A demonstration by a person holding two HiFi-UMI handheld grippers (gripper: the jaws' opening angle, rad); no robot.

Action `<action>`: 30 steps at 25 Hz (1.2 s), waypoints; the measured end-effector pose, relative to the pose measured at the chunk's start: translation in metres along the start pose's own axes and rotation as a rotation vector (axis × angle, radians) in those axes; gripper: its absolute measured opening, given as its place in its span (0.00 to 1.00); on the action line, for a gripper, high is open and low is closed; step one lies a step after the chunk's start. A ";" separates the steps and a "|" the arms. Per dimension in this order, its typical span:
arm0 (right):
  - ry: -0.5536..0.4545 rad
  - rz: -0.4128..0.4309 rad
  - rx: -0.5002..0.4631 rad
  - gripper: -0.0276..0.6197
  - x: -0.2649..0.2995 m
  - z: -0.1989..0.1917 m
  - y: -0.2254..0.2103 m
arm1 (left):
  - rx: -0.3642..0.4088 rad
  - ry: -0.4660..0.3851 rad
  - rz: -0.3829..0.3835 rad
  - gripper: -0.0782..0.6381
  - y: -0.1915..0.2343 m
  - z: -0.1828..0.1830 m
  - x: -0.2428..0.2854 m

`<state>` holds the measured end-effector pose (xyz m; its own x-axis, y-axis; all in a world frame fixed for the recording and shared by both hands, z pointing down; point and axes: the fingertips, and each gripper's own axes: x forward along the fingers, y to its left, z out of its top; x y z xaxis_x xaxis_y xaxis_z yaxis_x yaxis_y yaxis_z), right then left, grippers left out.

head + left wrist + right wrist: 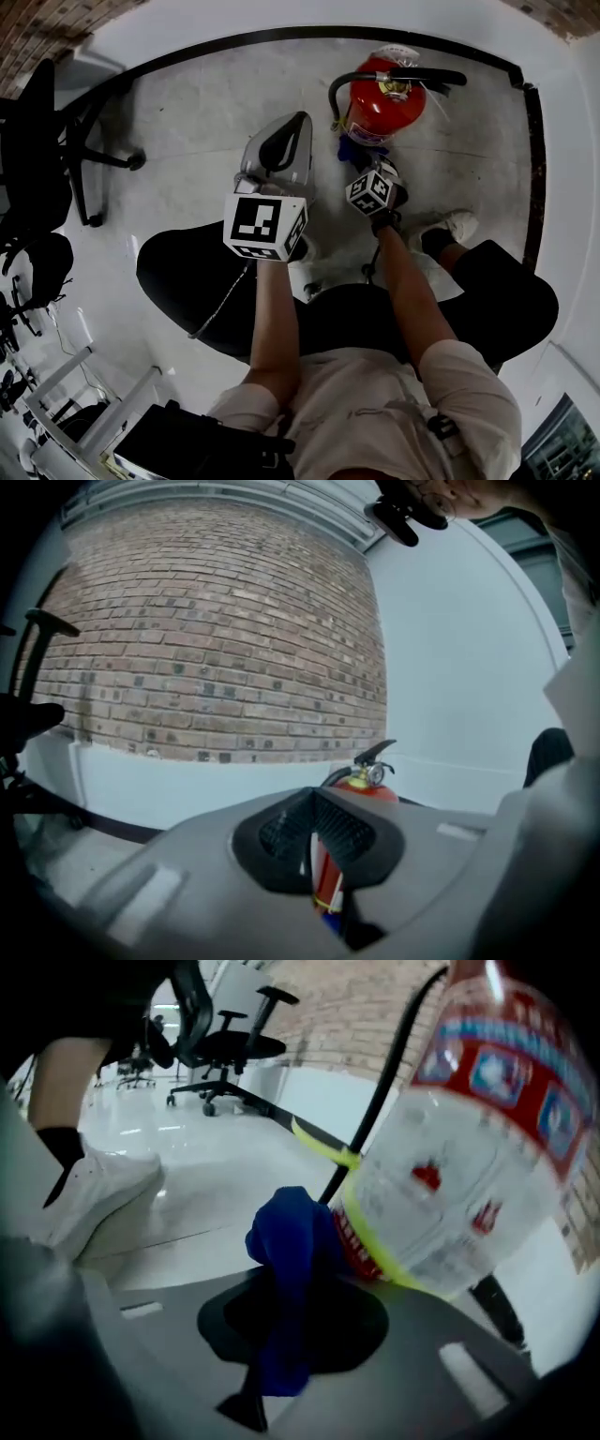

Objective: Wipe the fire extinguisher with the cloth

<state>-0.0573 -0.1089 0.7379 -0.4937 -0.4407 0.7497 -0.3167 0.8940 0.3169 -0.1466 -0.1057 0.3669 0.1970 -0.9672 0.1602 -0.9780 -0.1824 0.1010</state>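
Observation:
A red fire extinguisher point(384, 101) with a black handle and hose stands on the pale floor near the corner. My right gripper point(362, 163) is shut on a blue cloth point(349, 150), which is pressed to the lower body of the extinguisher. In the right gripper view the cloth point(291, 1241) bunches out of that gripper point(292, 1321), right beside the label of the extinguisher point(459, 1166). My left gripper point(298, 124) hovers to the left of the extinguisher, shut and holding nothing. In the left gripper view the extinguisher point(370, 785) shows above and through the thin slit of the left gripper point(314, 834).
A black office chair point(47, 150) stands at the left. A black baseboard strip point(281, 36) runs along the white wall behind the extinguisher. The person's white shoe point(457, 225) rests close to the right of it. More office chairs point(230, 1044) stand far off.

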 end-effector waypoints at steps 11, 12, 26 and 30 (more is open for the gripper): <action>0.036 0.156 0.373 0.15 0.020 -0.041 0.005 | -0.010 0.022 0.007 0.11 0.003 -0.010 -0.008; -0.007 0.156 0.403 0.15 0.004 -0.033 0.002 | -0.014 0.013 0.005 0.11 0.002 -0.006 -0.009; -0.717 -0.237 0.343 0.16 -0.303 0.156 -0.174 | -0.002 -0.080 -0.063 0.11 -0.038 0.039 -0.013; -0.615 -0.150 0.140 0.16 -0.265 0.183 -0.166 | -0.011 -0.092 -0.071 0.11 -0.042 0.041 -0.015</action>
<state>-0.0216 -0.1553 0.3802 -0.7964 -0.5632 0.2204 -0.5006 0.8183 0.2823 -0.1113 -0.0910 0.3197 0.2578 -0.9642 0.0612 -0.9610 -0.2494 0.1196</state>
